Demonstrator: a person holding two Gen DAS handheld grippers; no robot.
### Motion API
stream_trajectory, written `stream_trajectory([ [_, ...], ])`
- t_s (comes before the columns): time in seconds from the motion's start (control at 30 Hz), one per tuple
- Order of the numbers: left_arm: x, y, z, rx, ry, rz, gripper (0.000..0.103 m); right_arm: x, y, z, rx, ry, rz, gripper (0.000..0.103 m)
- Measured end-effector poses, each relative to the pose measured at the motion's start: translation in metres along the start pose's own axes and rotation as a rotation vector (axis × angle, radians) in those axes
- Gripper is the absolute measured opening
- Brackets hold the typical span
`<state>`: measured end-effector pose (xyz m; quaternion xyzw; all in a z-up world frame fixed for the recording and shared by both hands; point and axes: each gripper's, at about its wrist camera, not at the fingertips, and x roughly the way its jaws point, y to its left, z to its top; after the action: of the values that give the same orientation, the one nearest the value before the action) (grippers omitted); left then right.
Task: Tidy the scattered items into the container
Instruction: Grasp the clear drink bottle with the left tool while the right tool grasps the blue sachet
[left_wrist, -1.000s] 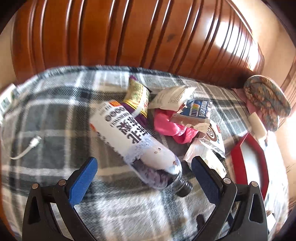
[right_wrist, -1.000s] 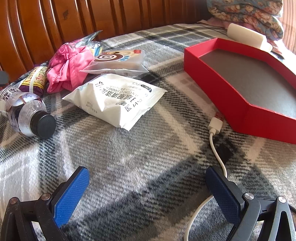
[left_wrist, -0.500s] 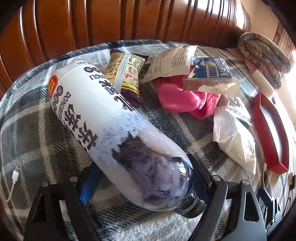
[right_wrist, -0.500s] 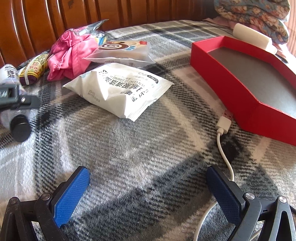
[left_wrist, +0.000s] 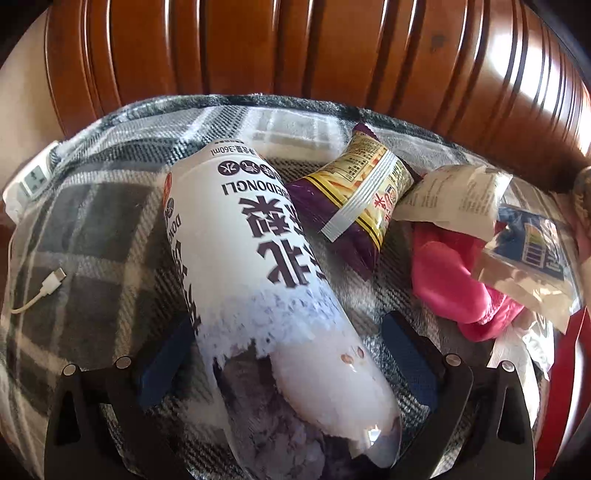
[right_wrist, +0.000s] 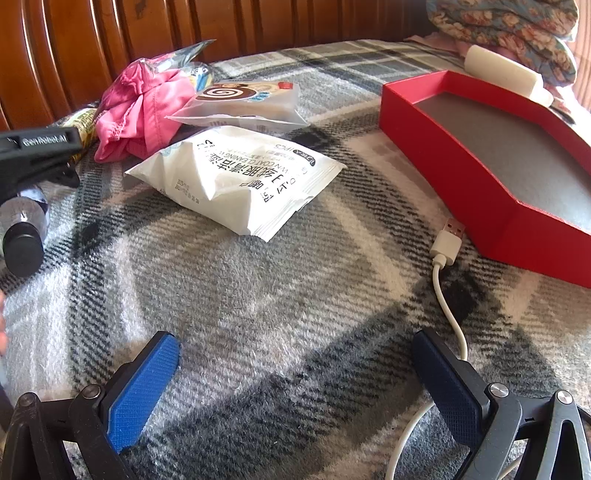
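Two tools share a plaid blanket (right_wrist: 280, 295) on a bed as the left tool (left_wrist: 288, 354) straddles a white-labelled bottle (left_wrist: 258, 280) filling the centre of the left wrist view, its black cap (right_wrist: 22, 251) at the far left edge of the right wrist view. Blue pads (left_wrist: 406, 354) stand either side of the bottle's lower body with gaps visible, so the tool is released, not yet gripping. A sound grasp would likely call for centring the round body between the pads and closing squarely across it, since a smooth cylinder could roll or squirt out sideways. The red container (right_wrist: 491, 192) sits well apart at the right of the right wrist view, its grey floor bare. The right tool (right_wrist: 295, 391) hangs spread wide over bare blanket, a white cable (right_wrist: 447, 295) running past its right pad. A white packet (right_wrist: 236, 177), a swirl-printed snack bag (right_wrist: 240, 103), pink cloth (right_wrist: 140, 107) and a purple-and-yellow packet (left_wrist: 354, 199) lie uncollected. Against the frame a second earlier, the bottle looms far larger between the left tool's pads, whose jaws have just been opening a little; the right view is nearly unchanged
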<state>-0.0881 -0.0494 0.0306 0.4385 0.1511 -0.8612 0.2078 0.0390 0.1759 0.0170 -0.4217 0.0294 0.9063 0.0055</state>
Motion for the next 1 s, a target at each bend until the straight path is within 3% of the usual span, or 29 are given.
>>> stream_trajectory([
  [0.1,-0.012,0.005,-0.014,0.114,-0.049,0.033,0.08,-0.002,0.0,-0.001,-0.029,0.007,0.016,0.103],
  [0.17,-0.02,0.005,-0.022,0.238,-0.072,0.041,0.079,-0.005,0.0,-0.002,-0.05,0.005,0.038,0.103],
  [0.23,-0.028,0.015,-0.032,0.296,-0.074,0.039,0.079,-0.01,0.001,-0.004,-0.062,-0.001,0.058,0.103],
  [0.37,-0.038,0.039,-0.038,0.335,-0.03,-0.018,0.079,-0.016,0.016,-0.002,-0.148,0.011,0.068,0.103],
  [0.47,-0.038,0.055,-0.041,0.32,-0.009,-0.075,0.079,-0.038,0.038,0.007,-0.233,-0.06,0.072,0.103],
  [0.6,-0.044,0.067,-0.043,0.334,-0.008,-0.111,0.079,-0.058,0.073,0.054,-0.287,-0.173,0.135,0.103],
  [0.77,-0.046,0.078,-0.051,0.344,-0.016,-0.132,0.079,-0.013,0.093,0.134,-0.146,-0.185,0.034,0.103],
  [0.87,-0.042,0.079,-0.049,0.35,-0.021,-0.145,0.08,0.021,0.092,0.167,-0.059,-0.16,0.049,0.103],
  [1.0,-0.039,0.082,-0.049,0.345,-0.026,-0.161,0.084,0.065,0.09,0.191,-0.019,-0.028,0.03,0.099],
])
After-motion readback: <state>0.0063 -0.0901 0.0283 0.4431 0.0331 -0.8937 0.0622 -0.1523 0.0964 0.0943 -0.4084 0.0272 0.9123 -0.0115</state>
